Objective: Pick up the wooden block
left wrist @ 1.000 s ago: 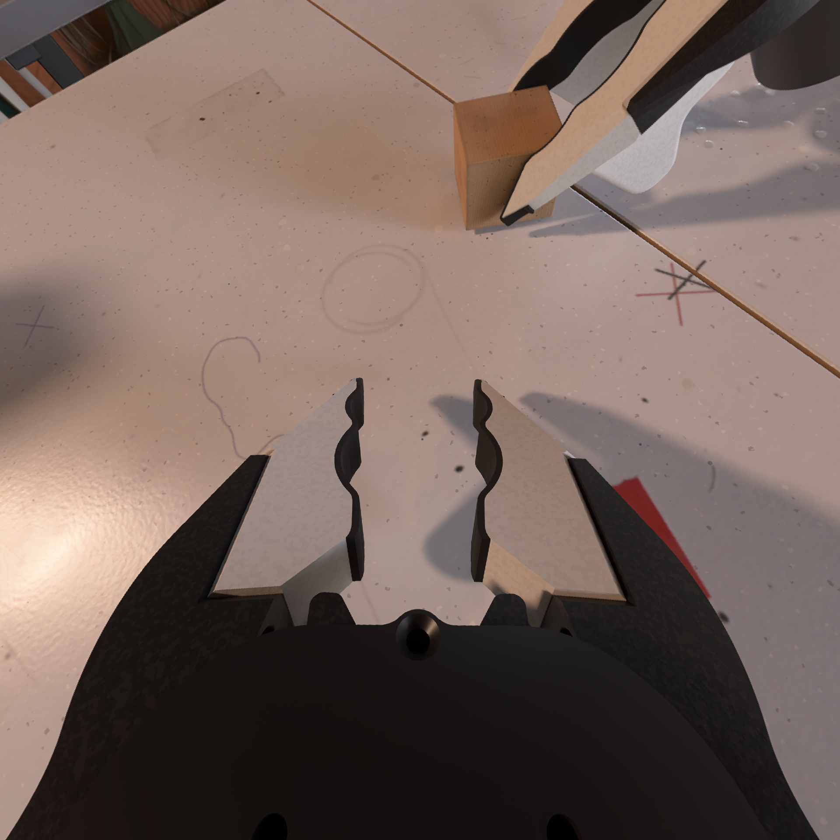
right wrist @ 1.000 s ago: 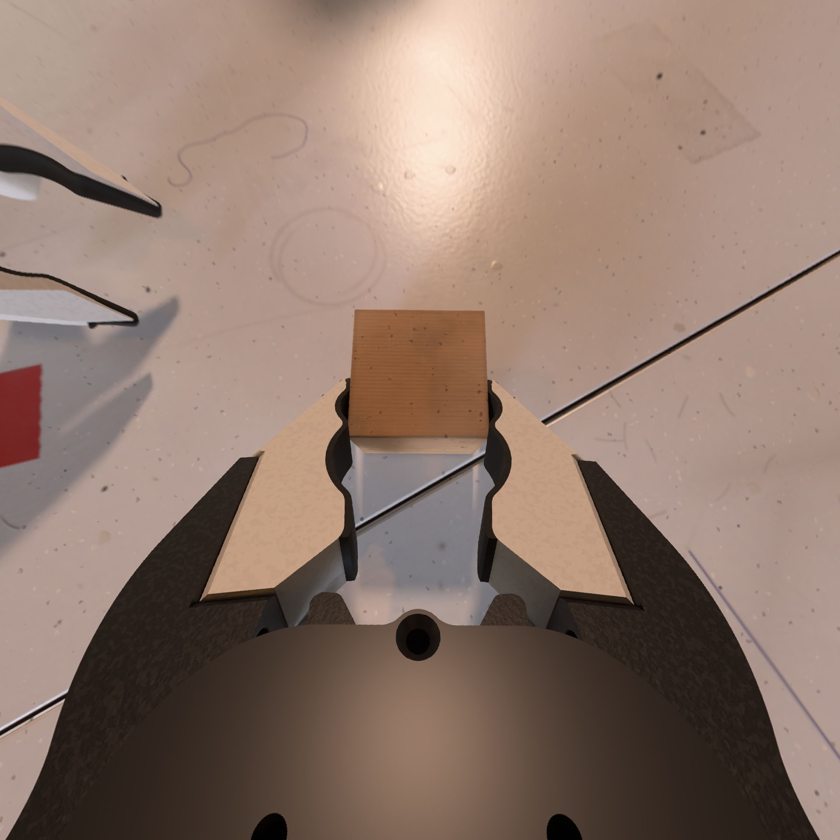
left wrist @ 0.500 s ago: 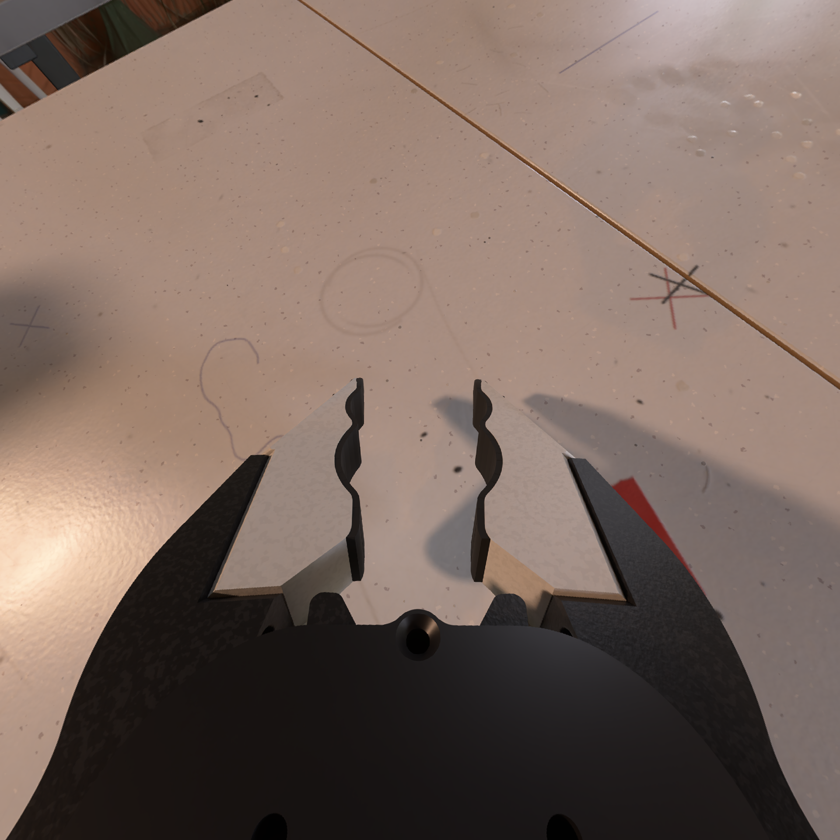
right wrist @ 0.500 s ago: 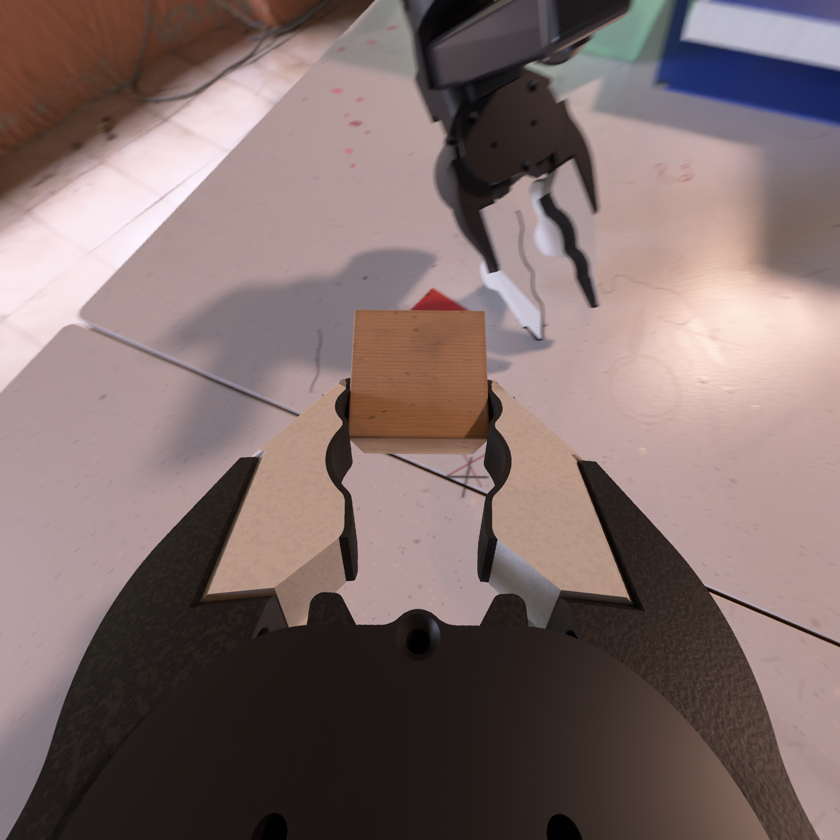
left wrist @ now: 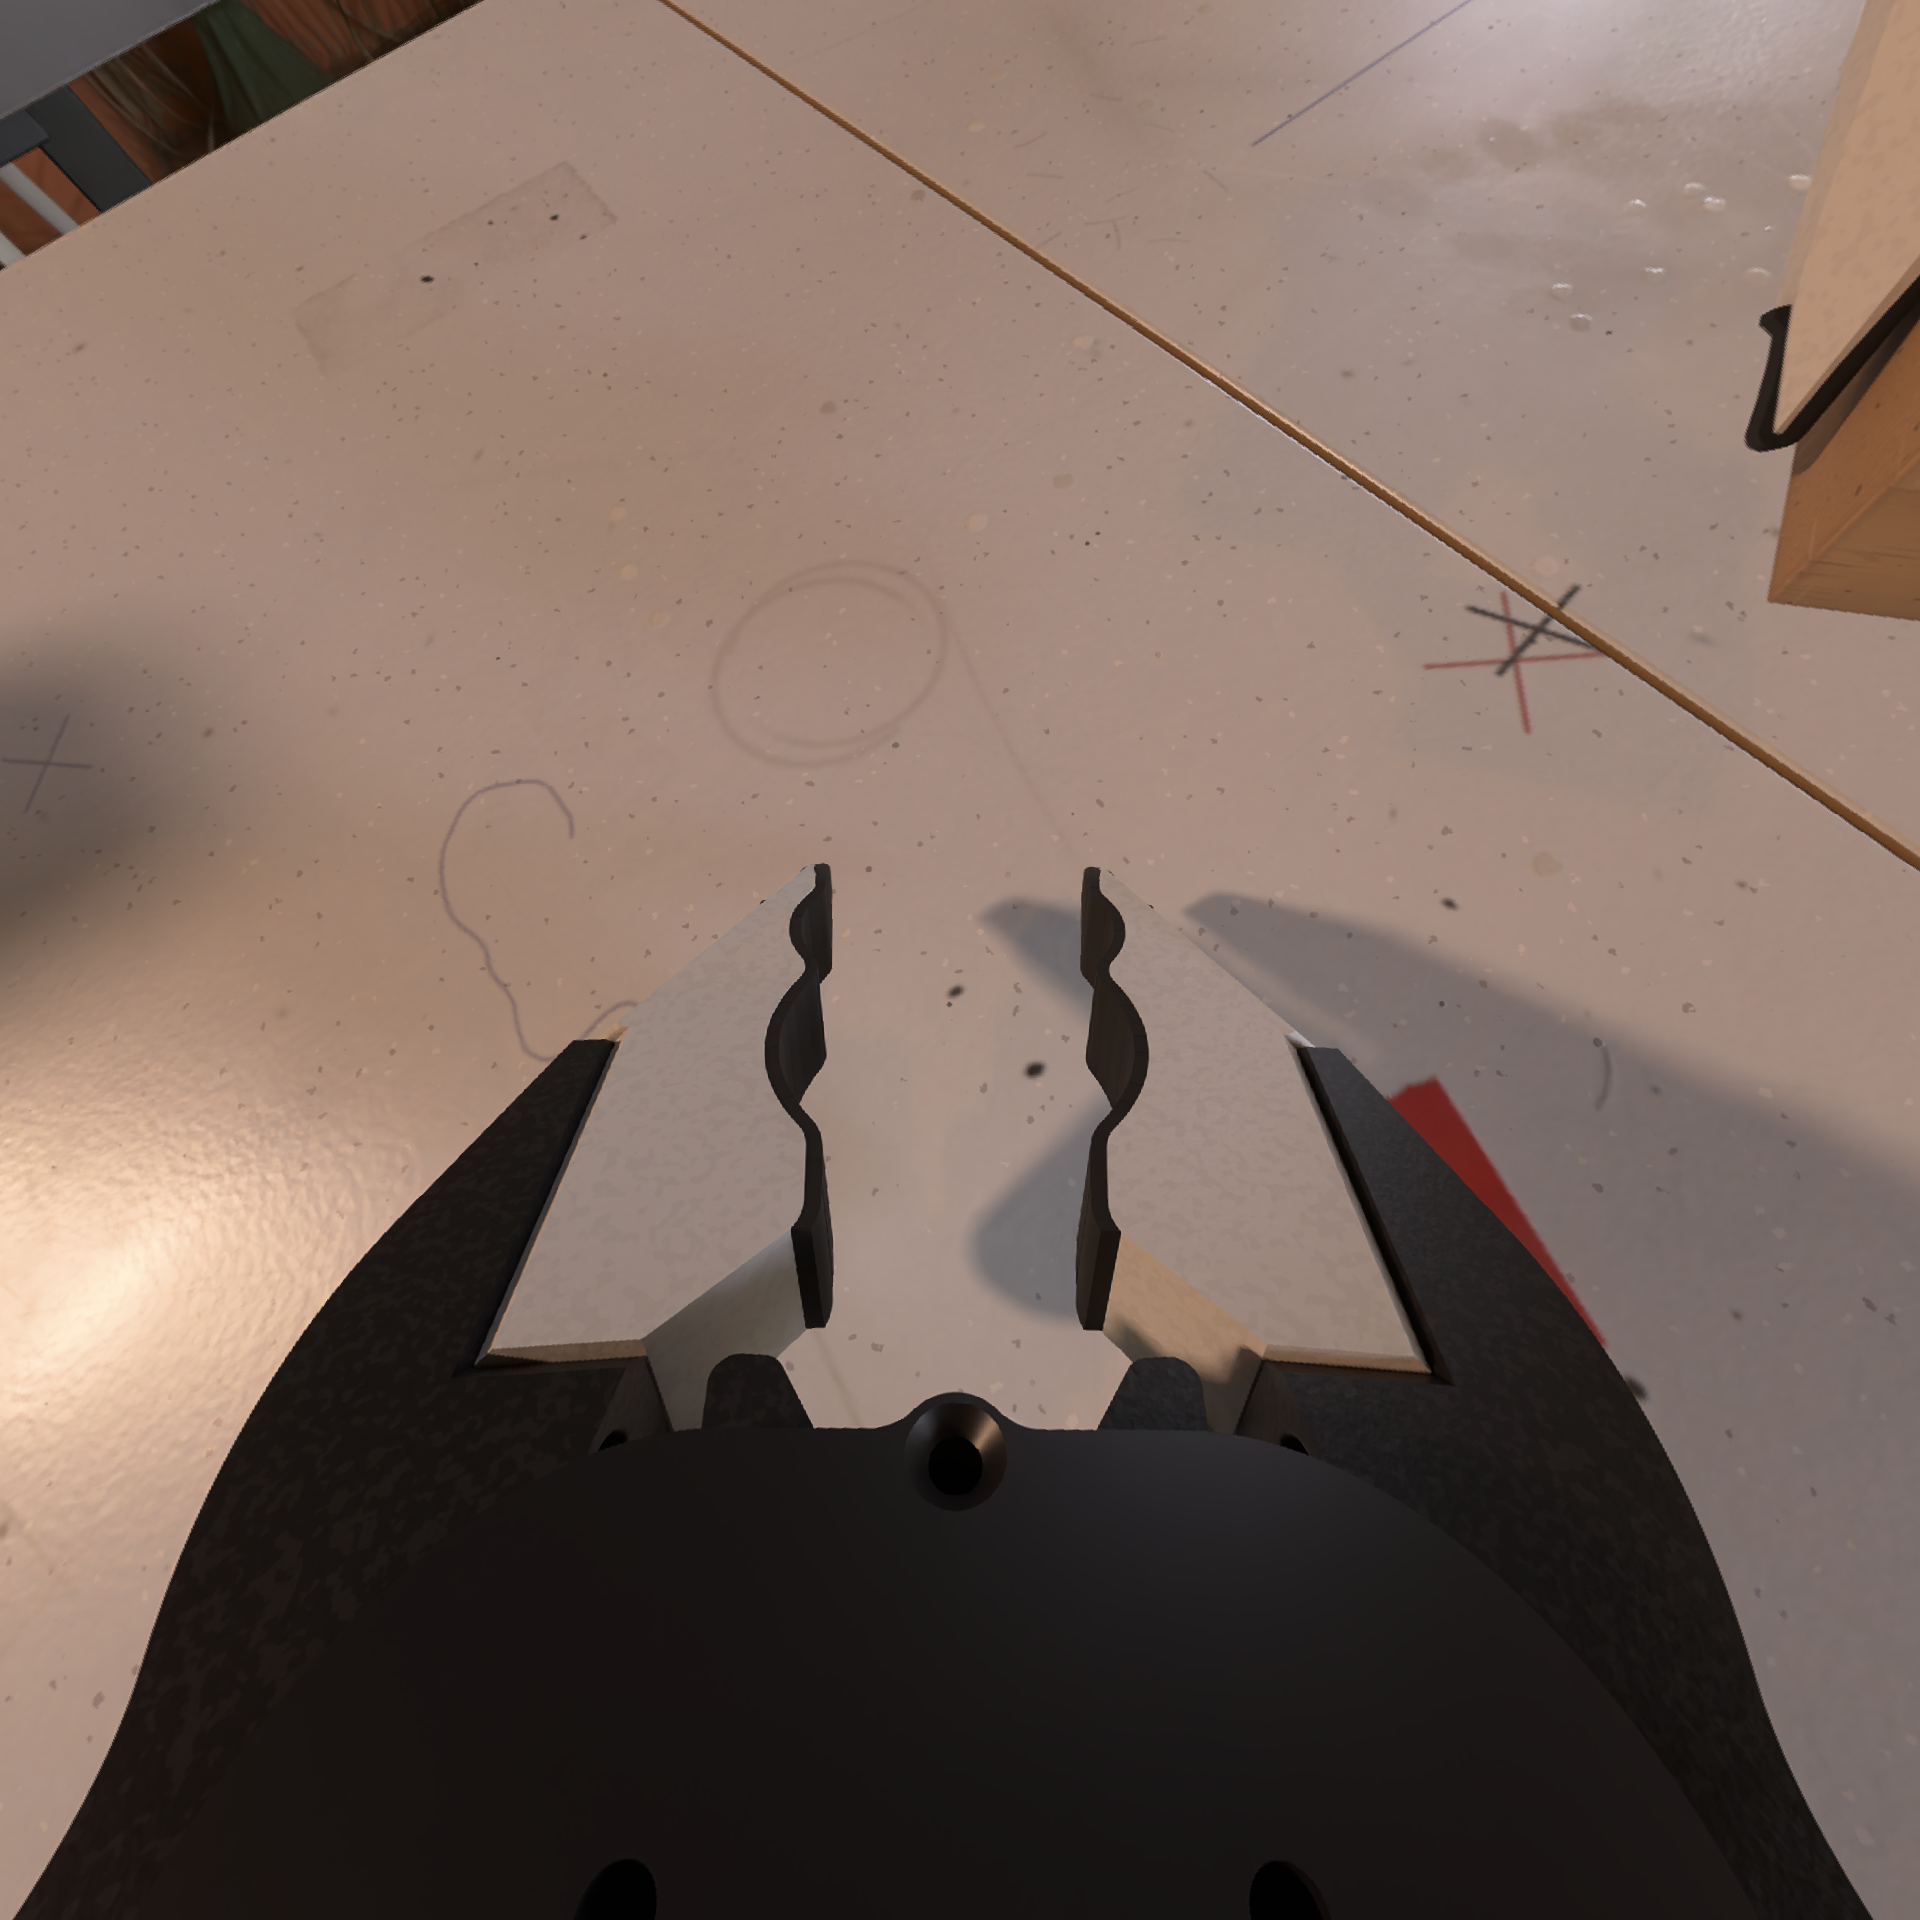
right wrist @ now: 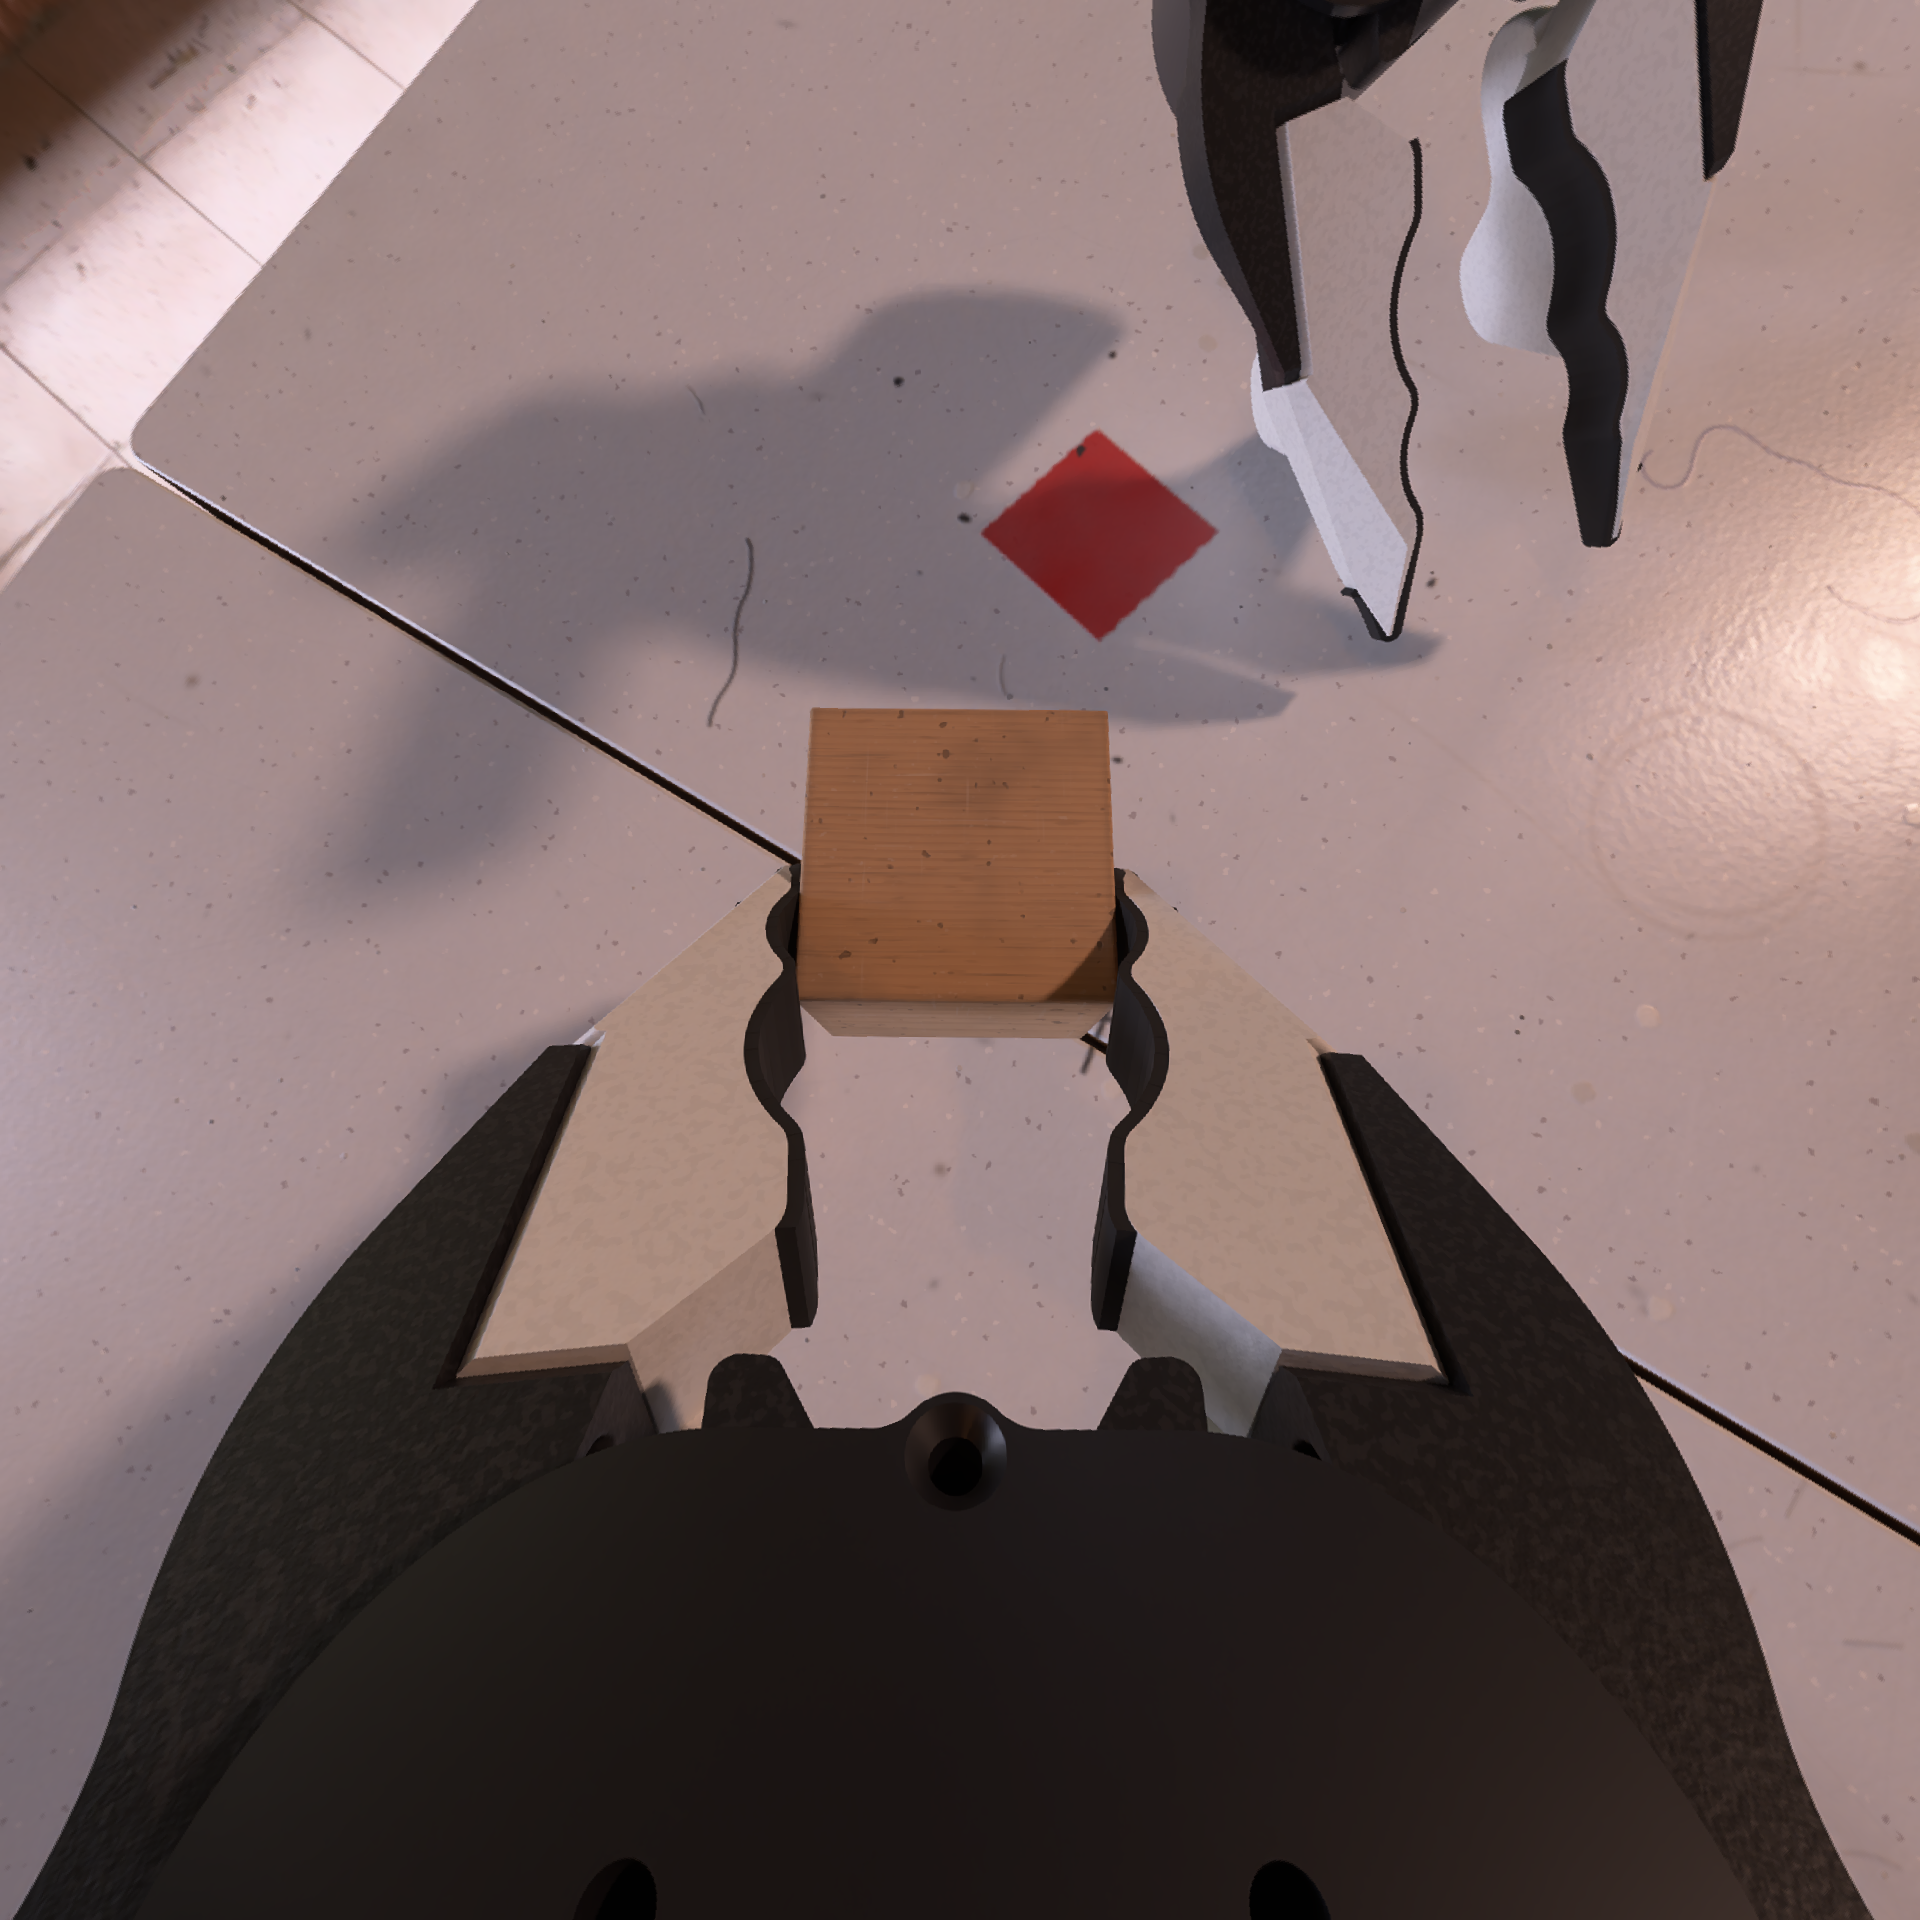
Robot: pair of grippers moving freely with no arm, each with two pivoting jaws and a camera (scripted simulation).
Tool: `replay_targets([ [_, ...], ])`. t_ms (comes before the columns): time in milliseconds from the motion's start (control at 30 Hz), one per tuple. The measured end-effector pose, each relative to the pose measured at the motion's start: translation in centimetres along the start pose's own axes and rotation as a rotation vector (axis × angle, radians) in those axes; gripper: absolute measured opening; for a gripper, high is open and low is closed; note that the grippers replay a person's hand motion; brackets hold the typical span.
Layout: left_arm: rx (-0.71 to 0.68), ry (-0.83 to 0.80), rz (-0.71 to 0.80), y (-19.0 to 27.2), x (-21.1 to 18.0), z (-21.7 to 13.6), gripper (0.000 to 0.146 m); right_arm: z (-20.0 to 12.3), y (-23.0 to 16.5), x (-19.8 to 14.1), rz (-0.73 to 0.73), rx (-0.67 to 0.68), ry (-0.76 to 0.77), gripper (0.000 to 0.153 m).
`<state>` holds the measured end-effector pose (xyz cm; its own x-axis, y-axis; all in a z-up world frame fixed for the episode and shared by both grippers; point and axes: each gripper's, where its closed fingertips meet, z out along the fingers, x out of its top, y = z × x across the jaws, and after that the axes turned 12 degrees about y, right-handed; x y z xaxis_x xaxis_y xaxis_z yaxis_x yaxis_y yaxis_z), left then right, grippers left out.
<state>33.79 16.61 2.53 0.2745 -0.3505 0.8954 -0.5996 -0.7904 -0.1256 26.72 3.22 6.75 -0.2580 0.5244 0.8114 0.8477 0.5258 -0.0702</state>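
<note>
The wooden block (right wrist: 956, 862) is a tan cube clamped between the fingertips of my right gripper (right wrist: 956, 883), which is shut on it and holds it above the table. In the left wrist view the block (left wrist: 1860, 499) shows at the far right edge, with one right-gripper finger (left wrist: 1860, 208) over its side. My left gripper (left wrist: 956, 883) is open and empty, low over the table. It also shows in the right wrist view (right wrist: 1491, 577), beyond the block and to its right, apart from it.
The pale speckled table (right wrist: 1558, 935) has a dark seam (right wrist: 468, 665) running across it. A flat red square patch (right wrist: 1099, 532) lies between the block and the left gripper, also seen in the left wrist view (left wrist: 1475, 1195). The table's corner edge (right wrist: 156, 447) and tiled floor are at upper left.
My right gripper has lifted the block off the table and swung round with it. In the left wrist view the block left the picture, then came back at the right edge. The left gripper has stayed put.
</note>
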Motion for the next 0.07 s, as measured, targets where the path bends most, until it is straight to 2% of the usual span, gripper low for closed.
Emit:
replay_targets([
  [67, 0.000, -0.001, 0.004, 0.03, -0.02, 0.01, 0.048, 0.11, 0.07, -0.10, -0.006, 0.005, 0.011, 0.057],
])
